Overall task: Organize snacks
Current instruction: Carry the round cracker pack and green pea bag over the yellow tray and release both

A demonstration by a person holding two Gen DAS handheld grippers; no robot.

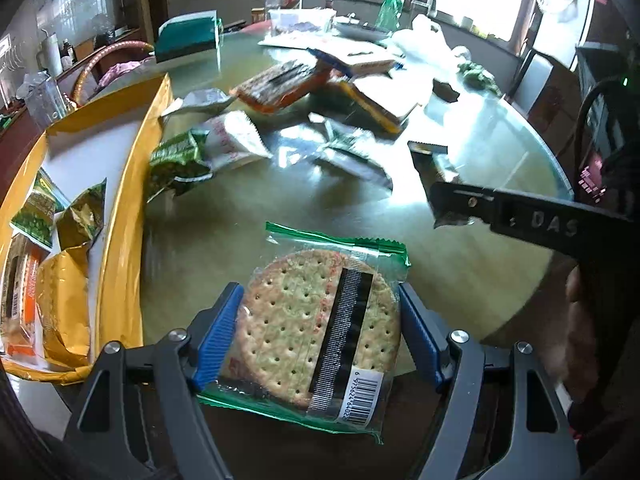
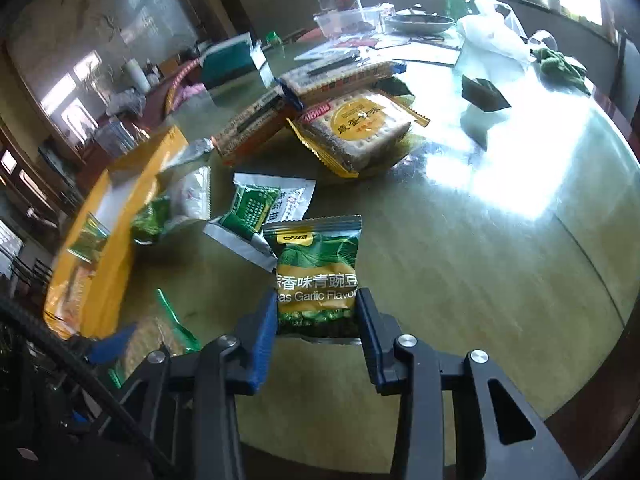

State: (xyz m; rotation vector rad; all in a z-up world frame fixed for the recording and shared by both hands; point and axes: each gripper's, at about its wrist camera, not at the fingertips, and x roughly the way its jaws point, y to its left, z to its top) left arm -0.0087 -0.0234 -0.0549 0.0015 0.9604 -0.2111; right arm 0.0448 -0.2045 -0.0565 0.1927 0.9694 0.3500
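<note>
A round cracker in a clear, green-edged wrapper (image 1: 316, 320) sits between the blue pads (image 1: 218, 332) of my left gripper (image 1: 320, 334), which is shut on it just above the glass table. My right gripper (image 2: 316, 320) is shut on a green garlic-pea packet (image 2: 316, 264), held upright off the table. In the left wrist view that gripper (image 1: 452, 208) reaches in from the right with the packet (image 1: 430, 164) dark against the light. The yellow box (image 1: 120, 200) at the left holds several packets. In the right wrist view the box (image 2: 116, 248) lies left, with the cracker wrapper (image 2: 160, 332) below it.
Loose small packets (image 2: 256, 216) lie beside the box. Larger cracker packs (image 2: 356, 128) are stacked mid-table. Jars, a clear tub (image 2: 348, 20), a bowl and a white bag (image 2: 492, 28) crowd the far side. The round table's edge (image 2: 624, 280) curves along the right.
</note>
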